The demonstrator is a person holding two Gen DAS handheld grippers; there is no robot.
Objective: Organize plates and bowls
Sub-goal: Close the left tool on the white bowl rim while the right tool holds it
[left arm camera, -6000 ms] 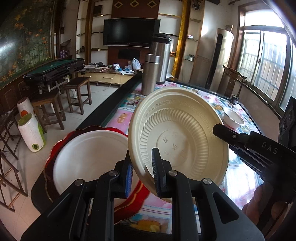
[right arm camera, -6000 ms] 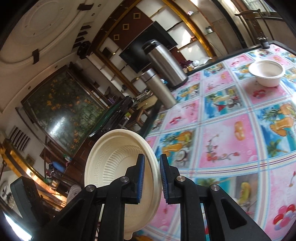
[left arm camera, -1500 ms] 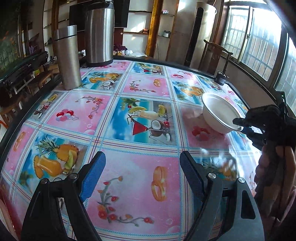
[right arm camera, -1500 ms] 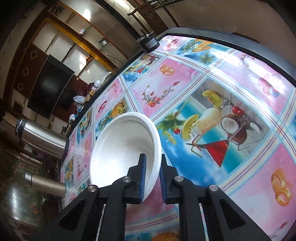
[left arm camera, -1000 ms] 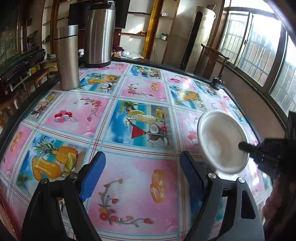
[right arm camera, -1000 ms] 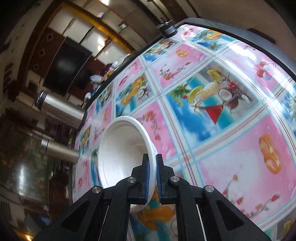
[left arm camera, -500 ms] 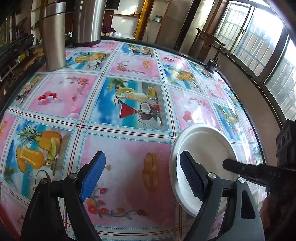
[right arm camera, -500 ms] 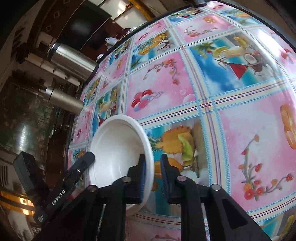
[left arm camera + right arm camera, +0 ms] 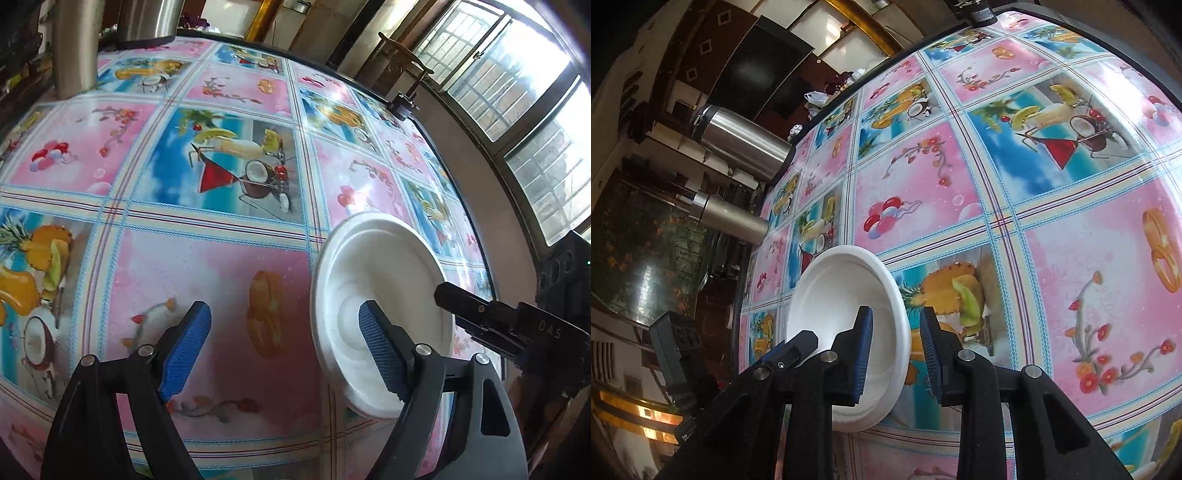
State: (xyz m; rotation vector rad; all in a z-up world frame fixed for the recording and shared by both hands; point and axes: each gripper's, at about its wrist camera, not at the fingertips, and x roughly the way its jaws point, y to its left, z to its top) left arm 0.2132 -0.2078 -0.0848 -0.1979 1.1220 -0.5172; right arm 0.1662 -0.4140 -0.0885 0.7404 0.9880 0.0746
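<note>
The white round paper bowl (image 9: 846, 306) sits on the fruit-print table (image 9: 1071, 258), its rim between the right tool's (image 9: 895, 354) released fingers. The left tool (image 9: 284, 350) gapes wide, empty.

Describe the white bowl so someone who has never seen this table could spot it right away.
Start at the big table with its pink and blue fruit-print cloth. At its near edge, between the two handheld grippers, a white bowl hangs tilted, rim between the open jaws of the right gripper. It is the only plain white thing; the steel flasks stand far off.
</note>
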